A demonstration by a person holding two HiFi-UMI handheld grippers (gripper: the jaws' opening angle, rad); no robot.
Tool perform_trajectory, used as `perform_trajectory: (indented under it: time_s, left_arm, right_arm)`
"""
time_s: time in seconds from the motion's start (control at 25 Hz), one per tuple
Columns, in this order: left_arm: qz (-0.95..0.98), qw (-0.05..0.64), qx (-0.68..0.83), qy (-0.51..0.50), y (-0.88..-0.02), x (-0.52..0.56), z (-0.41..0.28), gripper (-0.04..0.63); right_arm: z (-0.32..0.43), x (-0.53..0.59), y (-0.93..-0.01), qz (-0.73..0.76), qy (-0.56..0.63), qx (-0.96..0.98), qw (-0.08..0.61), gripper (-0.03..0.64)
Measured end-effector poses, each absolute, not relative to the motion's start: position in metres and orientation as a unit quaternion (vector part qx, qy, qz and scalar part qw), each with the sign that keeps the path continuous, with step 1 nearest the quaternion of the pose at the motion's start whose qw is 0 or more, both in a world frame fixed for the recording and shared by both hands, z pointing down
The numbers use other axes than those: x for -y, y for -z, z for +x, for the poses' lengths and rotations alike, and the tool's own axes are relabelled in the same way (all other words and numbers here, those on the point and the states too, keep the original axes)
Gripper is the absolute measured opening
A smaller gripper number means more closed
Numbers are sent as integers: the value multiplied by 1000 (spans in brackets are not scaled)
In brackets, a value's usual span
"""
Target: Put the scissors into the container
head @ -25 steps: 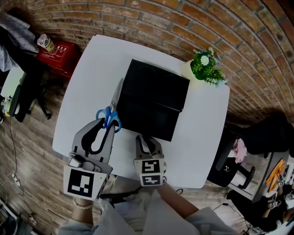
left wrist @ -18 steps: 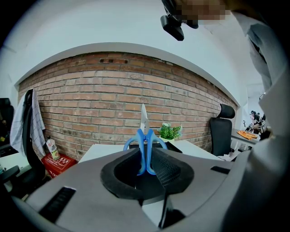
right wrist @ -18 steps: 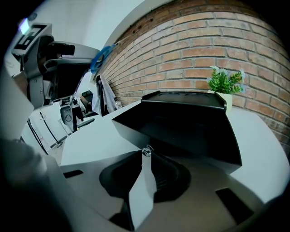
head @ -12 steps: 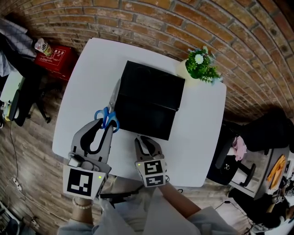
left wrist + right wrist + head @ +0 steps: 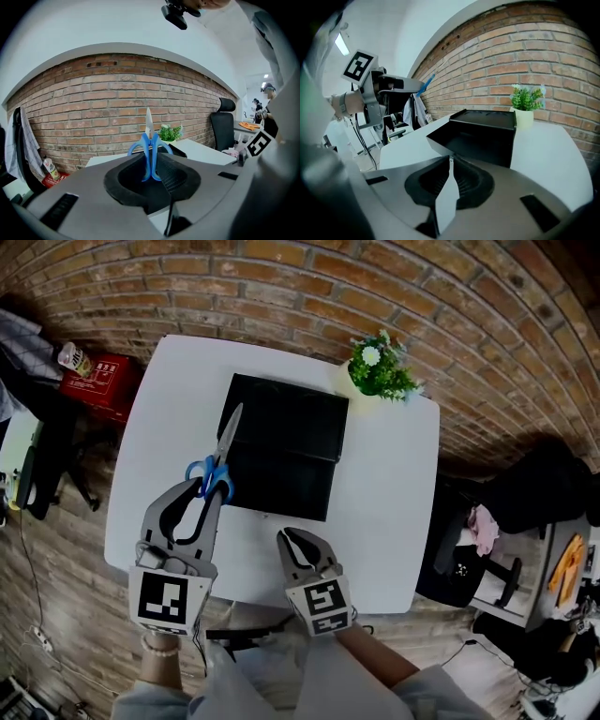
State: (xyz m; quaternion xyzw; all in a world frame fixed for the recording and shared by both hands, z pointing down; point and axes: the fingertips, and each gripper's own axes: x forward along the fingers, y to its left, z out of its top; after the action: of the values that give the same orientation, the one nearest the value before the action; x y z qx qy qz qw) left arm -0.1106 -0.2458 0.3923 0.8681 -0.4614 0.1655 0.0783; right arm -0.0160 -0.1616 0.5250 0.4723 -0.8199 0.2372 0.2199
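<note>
One pair of blue-handled steel scissors (image 5: 217, 460) pinched in left hand-held gripper (image 5: 206, 487) | one black rectangular container (image 5: 281, 442) mid white tabletop (image 5: 394, 474) | one right hand-held gripper (image 5: 298, 542) pressed together, empty, near edge

Left gripper (image 5: 212, 487) held raised, jaws clamped on scissors (image 5: 228, 434); right gripper (image 5: 287, 536) lower, jaws apparently pressed together.

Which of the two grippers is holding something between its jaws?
The left gripper: its jaws are shut on the handles of the blue scissors. The right gripper has its jaws together with nothing between them.
</note>
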Motion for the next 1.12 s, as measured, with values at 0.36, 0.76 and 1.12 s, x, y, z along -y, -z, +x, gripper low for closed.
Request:
perform_trajectory:
  time_s: [0.36,0.76,1.12]
  left_arm:
    - [893,-6,359,-271,-422,248,-77,96]
    - [883,-37,224,-411,-502,249,-43,96]
    - [856,-42,139,-497,-555,248,-35,95]
  right_arm:
    - [38,160,-472,537,-201,797,188,57]
    - [73,150,-442,593,-197,766,155,57]
    - [90,138,-443,618,-205,743,151,57]
